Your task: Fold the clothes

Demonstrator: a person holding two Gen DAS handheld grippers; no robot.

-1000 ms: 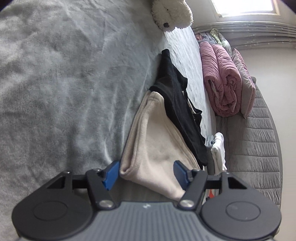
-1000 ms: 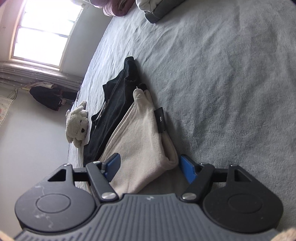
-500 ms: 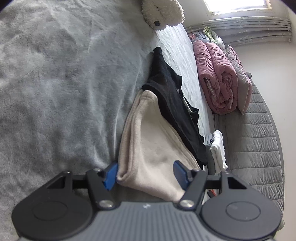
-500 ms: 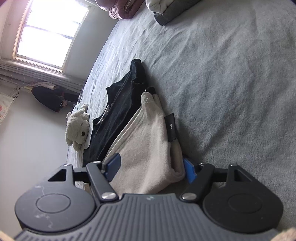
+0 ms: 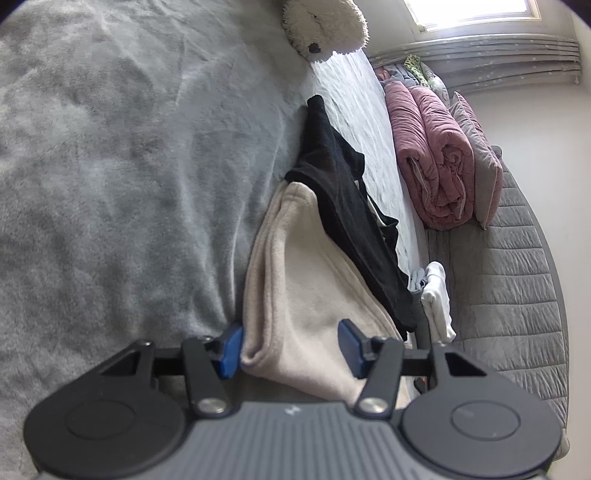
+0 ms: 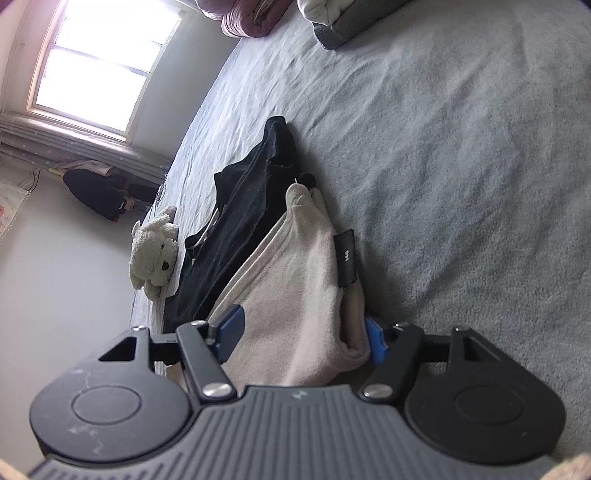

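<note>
Fingers [image 5: 231, 345] spread astride beige garment [image 5: 306, 280], lengthwise away

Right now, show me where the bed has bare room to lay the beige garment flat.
Bare: the grey blanket left of the beige garment, up to the plush dog. Crowded: the other side, where the black garment overlaps it, then white socks and the pink quilt.

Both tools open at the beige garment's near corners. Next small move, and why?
Probably close both tools: the left tool and right tool each straddle a folded corner of the beige garment, jaws open with fabric between them, so a grip comes before any lift.
</note>
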